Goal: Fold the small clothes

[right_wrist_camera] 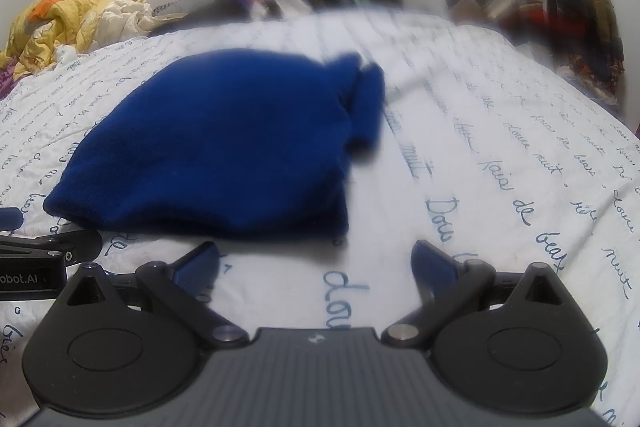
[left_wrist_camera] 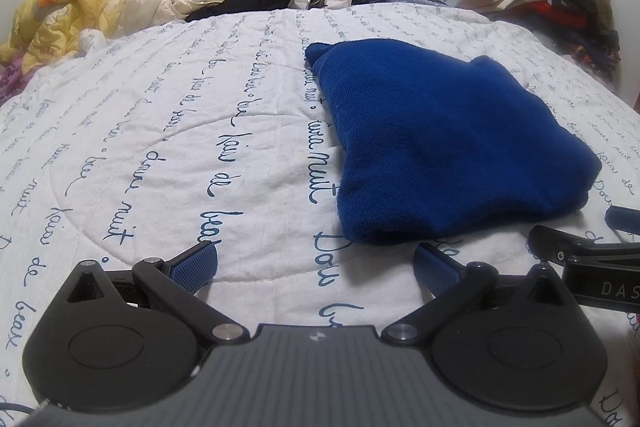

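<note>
Nearest to us in both wrist views are our own tools: the left gripper (left_wrist_camera: 316, 263) and the right gripper (right_wrist_camera: 316, 261), each with its blue-padded fingers (left_wrist_camera: 196, 261) spread wide and nothing between them. Both hover low over the white quilt (left_wrist_camera: 180, 147) printed with blue script that covers the bed.

Just ahead of the fingers lies the blue knit garment (left_wrist_camera: 440, 143), already gathered into a thick, roughly rectangular bundle resting flat on the quilt. From our left gripper it sits ahead and to the right, its near folded edge just beyond the right-hand fingertip. From our right gripper the same blue knit garment (right_wrist_camera: 224, 143) sits ahead and to the left, again with its near edge close to the fingers. So the bundle lies between our two tools, and neither one touches it. Its long axis appears to run away from us toward the far side of the bed. A narrower flap, perhaps a sleeve, shows at its far right corner in the right wrist view, though blur keeps us from being sure.

We judge the two grippers about equally near. Any further fold would probably start from that near edge, with both tools closing inward.
</note>
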Demonstrator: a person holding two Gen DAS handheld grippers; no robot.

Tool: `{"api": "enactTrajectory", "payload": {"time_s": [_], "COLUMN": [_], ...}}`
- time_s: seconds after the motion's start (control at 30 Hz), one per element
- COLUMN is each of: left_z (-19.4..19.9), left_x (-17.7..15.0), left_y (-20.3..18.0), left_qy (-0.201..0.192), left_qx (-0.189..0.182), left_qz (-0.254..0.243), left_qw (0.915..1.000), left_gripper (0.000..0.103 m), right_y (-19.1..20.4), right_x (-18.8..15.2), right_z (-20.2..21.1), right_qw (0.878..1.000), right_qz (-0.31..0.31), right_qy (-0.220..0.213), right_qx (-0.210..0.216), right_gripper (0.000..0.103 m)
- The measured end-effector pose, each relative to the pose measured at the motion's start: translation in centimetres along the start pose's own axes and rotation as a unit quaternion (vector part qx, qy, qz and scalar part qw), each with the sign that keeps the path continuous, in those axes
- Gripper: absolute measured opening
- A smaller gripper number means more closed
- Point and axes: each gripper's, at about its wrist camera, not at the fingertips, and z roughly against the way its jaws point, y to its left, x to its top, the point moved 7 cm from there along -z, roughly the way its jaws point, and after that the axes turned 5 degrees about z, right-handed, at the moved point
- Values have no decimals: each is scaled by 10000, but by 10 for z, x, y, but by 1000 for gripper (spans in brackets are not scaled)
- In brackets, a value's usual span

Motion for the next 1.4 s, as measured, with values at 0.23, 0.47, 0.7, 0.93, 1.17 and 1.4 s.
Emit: {"api": "enactTrajectory", "payload": {"time_s": [0.23,0.47,0.7,0.93,1.17,1.4], "left_z": [3,7,11,13,15,15], "left_x": [1,0,0,0,-1,-2], "left_y": [-1,1,6,11,11,11], "left_qy": [154,259,397,505,614,628], "left_qx": [23,125,196,228,255,257], "left_qz": [12,34,116,235,257,248], "left_qw": [9999,9996,9990,9982,9975,9974], "left_gripper": [103,103,103,103,103,103], "right_y": [5,10,18,25,28,26], "right_x": [-3,-1,0,5,2,1], "right_z": [8,14,23,31,32,32], "right_qw": [10000,9995,9988,9988,9974,9975], "right_qz": [-57,-87,-33,97,73,58], "right_qy": [60,128,287,288,538,577], "right_qx": [36,270,392,380,465,407], "right_gripper": [103,103,103,103,103,103]}}
